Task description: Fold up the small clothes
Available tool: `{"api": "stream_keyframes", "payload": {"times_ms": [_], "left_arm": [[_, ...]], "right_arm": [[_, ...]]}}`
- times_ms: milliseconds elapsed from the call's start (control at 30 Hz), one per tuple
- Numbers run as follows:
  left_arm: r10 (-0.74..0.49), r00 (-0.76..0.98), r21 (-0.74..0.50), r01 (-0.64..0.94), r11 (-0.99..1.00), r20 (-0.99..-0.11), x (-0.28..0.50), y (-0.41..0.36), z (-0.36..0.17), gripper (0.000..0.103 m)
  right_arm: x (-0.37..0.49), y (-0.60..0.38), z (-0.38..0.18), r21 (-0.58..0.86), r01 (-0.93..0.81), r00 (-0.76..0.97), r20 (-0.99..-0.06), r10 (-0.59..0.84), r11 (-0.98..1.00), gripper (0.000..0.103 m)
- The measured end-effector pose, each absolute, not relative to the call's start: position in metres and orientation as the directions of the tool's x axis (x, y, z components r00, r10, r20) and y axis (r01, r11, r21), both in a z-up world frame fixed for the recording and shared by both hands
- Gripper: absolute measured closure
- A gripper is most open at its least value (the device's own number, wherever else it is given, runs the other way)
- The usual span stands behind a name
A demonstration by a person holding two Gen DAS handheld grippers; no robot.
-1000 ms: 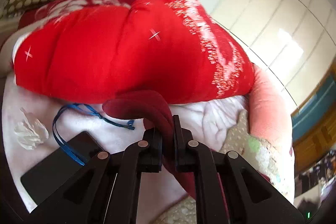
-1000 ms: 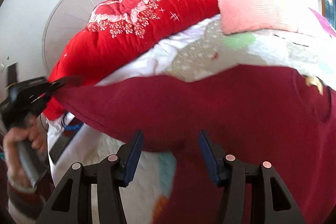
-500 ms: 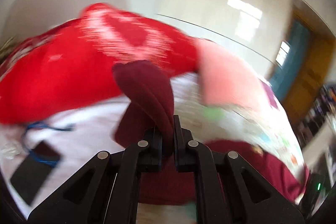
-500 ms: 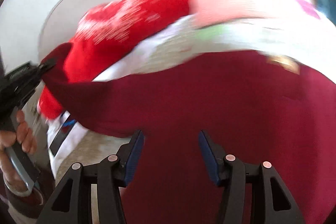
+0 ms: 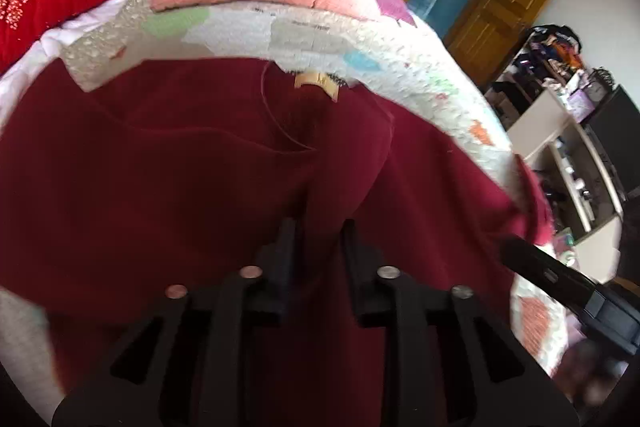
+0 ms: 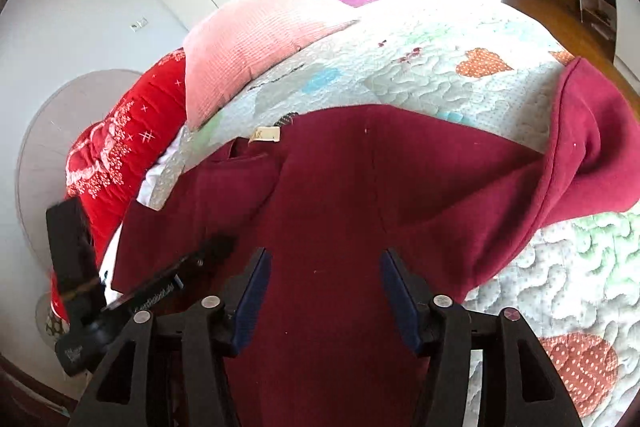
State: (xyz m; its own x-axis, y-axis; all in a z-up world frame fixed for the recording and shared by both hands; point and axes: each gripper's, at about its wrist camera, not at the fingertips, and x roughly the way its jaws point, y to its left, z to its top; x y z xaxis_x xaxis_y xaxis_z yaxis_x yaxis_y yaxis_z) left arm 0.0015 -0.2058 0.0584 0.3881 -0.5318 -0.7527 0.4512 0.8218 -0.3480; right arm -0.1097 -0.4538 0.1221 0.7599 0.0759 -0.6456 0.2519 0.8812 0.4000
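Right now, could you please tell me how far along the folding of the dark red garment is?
Done: one side of the dark red garment lies folded across its body on the quilt. In hand: the left tool is opening above that fold, nothing pinched. Left: the sleeve beyond the right tool is unfolded.

The dark red garment [image 6: 340, 195] is a soft, thick knit, sweatshirt-like, lying spread on the quilted bed cover [image 6: 460, 67] with its collar end toward the pillows. A small tan label [image 6: 266, 135] sits at the neckline, which faces up. One side lies folded in over the body, forming a long diagonal crease across the cloth. On the opposite side a sleeve or edge [image 6: 592, 155] rises in a loose rounded fold, curling up off the quilt. The fabric shows a few shallow wrinkles and specks of lint.
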Motion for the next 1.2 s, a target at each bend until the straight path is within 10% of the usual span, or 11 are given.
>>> {"api": "stream_keyframes", "payload": {"times_ms": [67,200,500,633,900,1200], "left_arm": [[-0.547,0.416,-0.356,0.453,0.817,-0.727,-0.011,-0.182,0.077,0.048],[-0.456,0.590,-0.251,0.399,0.882,-0.666,-0.025,-0.137,0.106,0.034],[-0.172,0.594,-0.111,0.138,0.984,-0.786,0.010,-0.079,0.060,0.033],[-0.224,0.568,-0.211,0.089,0.973,-0.792,0.007,-0.063,0.049,0.033],[-0.253,0.642,-0.270,0.073,0.960,-0.724,0.009,-0.056,0.074,0.033],[-0.199,0.571,-0.157,0.123,0.980,-0.796,0.014,-0.084,0.044,0.033]], "right_arm": [[-0.104,-0.452,0.125,0.400,0.240,0.766,-0.638,0.081,0.884,0.040],[-0.075,-0.435,0.126,0.391,0.179,0.758,-0.639,0.127,0.903,0.039],[-0.017,-0.418,0.100,0.249,0.227,0.703,-0.711,0.018,0.942,0.041],[-0.009,-0.415,0.099,0.224,0.169,0.709,-0.704,0.040,0.960,0.092],[-0.059,-0.429,0.154,0.150,0.158,0.841,-0.538,-0.053,0.976,0.095],[-0.070,-0.477,0.128,0.123,0.353,0.768,-0.604,-0.212,0.928,0.095]]}}
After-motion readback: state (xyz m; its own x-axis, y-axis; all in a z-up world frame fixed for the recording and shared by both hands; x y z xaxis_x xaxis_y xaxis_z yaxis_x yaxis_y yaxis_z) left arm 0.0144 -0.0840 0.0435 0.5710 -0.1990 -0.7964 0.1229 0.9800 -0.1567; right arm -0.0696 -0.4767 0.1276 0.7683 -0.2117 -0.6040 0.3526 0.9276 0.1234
